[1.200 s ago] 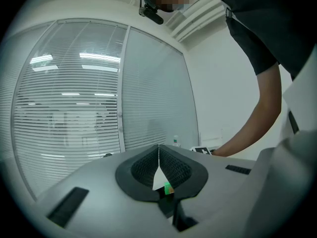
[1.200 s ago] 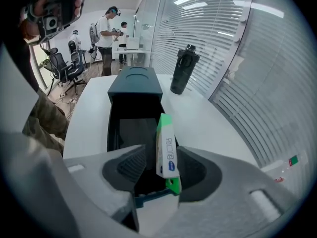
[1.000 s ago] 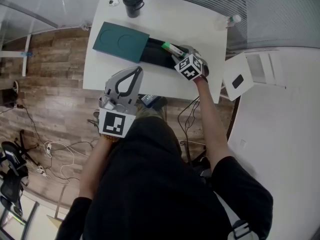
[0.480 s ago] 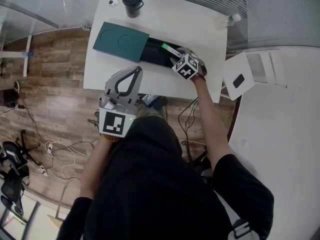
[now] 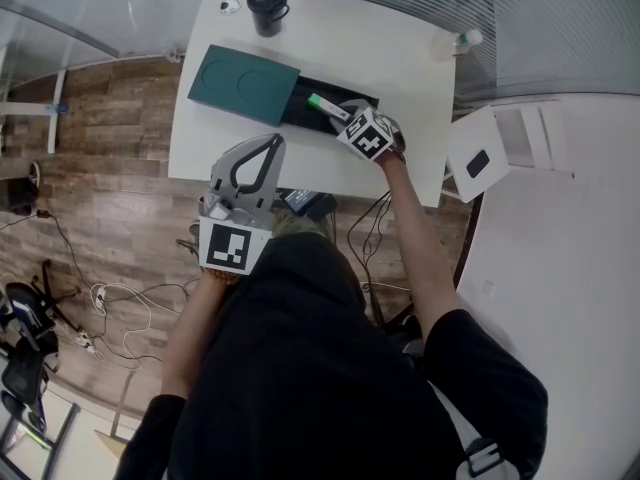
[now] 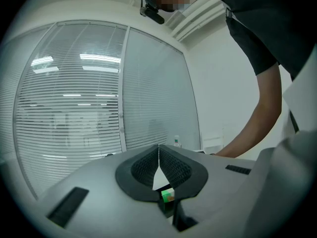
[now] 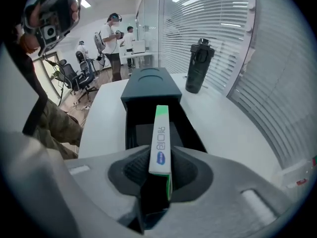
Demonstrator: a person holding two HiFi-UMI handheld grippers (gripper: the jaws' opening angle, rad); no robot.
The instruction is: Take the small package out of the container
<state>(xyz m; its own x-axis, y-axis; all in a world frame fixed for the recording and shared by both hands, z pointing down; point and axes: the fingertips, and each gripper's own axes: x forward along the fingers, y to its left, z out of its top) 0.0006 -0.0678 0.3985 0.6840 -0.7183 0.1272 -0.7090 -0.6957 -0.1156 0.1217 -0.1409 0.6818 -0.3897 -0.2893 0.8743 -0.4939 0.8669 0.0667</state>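
Note:
A black open container (image 5: 298, 111) lies on the white table, its dark green lid (image 5: 243, 83) slid off to the left. My right gripper (image 5: 342, 118) points steeply down over the container, and its jaws have just been closing. They are shut on the small white-and-green package (image 5: 324, 105), which stands on edge between the pads (image 7: 130, 168) and sticks out above the container's dark inside (image 7: 143, 133). My left gripper (image 5: 270, 141) hangs at the table's front edge, level, shut on nothing, its pads (image 6: 148, 167) meeting at the tip.
A black tumbler (image 5: 266, 5) stands at the table's far edge, and a clear bottle (image 5: 455, 42) lies at the far right corner. A white unit (image 5: 478, 154) stands right of the table. Cables lie on the wooden floor (image 5: 100, 198). People (image 7: 111, 36) stand far off.
My right gripper has shifted left over the container with the package between its jaws, which now sits closer to the lid. The left gripper has not moved.

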